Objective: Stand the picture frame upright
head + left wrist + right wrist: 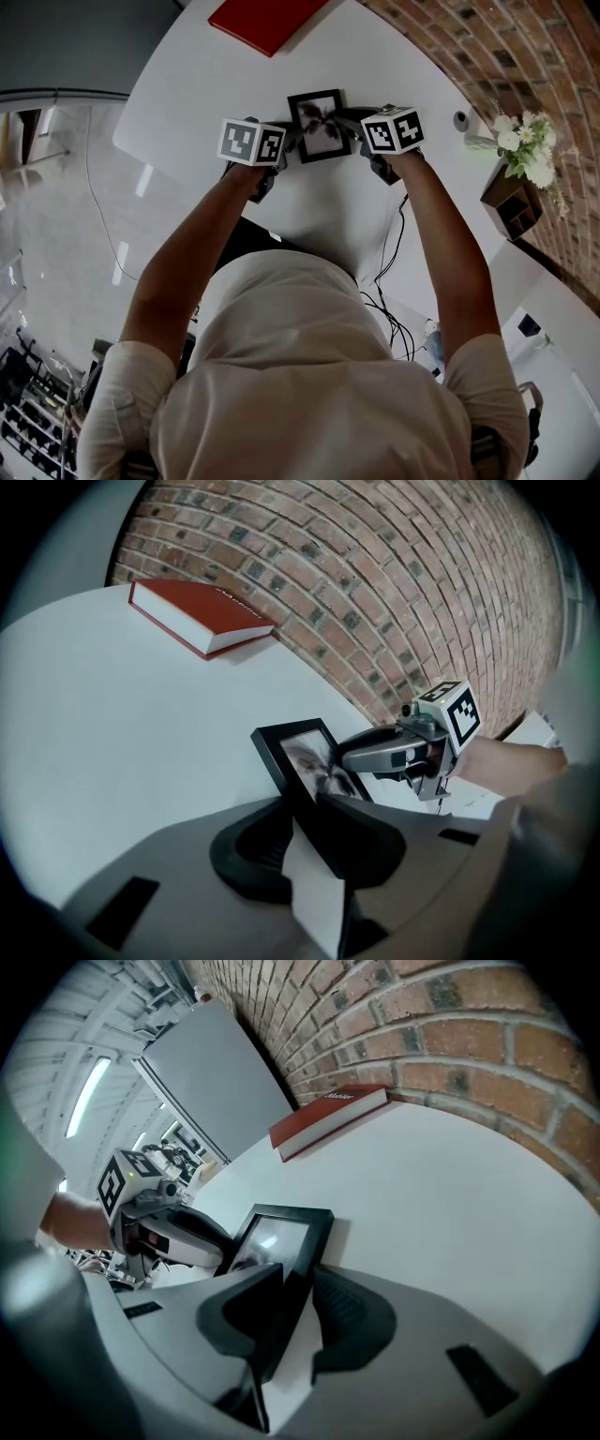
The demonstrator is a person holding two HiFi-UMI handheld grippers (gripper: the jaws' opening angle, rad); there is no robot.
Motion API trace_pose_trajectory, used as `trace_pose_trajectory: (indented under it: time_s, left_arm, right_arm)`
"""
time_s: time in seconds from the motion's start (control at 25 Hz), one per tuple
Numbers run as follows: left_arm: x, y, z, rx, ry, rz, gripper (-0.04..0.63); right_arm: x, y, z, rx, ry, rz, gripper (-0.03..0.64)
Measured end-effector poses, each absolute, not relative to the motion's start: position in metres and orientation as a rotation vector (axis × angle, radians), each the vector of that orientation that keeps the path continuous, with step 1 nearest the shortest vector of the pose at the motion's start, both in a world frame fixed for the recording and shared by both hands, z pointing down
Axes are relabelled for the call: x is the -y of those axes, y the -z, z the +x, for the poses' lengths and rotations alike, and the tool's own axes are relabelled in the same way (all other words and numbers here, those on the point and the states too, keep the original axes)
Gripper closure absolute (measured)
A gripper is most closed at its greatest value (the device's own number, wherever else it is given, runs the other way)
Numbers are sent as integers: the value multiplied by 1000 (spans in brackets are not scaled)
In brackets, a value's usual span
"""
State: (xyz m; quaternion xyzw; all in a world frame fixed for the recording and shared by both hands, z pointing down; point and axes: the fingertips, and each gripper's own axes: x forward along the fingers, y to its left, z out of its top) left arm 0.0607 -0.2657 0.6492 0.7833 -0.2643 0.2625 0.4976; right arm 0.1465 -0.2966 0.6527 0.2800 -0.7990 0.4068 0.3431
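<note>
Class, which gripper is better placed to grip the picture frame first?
Likely the left gripper: its closing fingers nearly touch the picture frame, while the right gripper, also closing, shows a gap beside it.

Office or studio-like room, white round table; exposed brick wall, red book, flowers, ceiling strip lights

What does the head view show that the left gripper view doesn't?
Only the head view: the flowers at the right and the person's arms reaching over the table. Only the left gripper view: the left gripper up close, its jaws closing with the picture frame's edge between them and a gap showing beside it. Both: the frame on the white table, the right gripper at its other side, the red book and the brick wall.
</note>
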Motion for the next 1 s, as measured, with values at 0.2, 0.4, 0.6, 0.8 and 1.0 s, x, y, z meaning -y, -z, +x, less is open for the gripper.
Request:
trace_pose_trajectory:
  time_s: [0.2, 0.4, 0.6, 0.8, 1.0]
  left_arm:
    - [267, -649, 58, 656, -657, 1925, 507]
    - [269, -646, 52, 672, -671, 1940, 491]
    - [275, -639, 42, 711, -685, 1973, 492]
    - [282, -630, 31, 756, -683, 1992, 499]
    - [288, -618, 19, 796, -679, 2029, 502]
  right_arm:
    - [295, -651, 143, 2093, -1049, 739, 511]
    - [296, -644, 138, 2115, -1045, 753, 511]
    - [301, -627, 128, 2171, -1022, 758, 518]
    - [304, -613, 119, 2212, -987, 753, 529]
    - [304, -605, 110, 2233, -958, 748, 540]
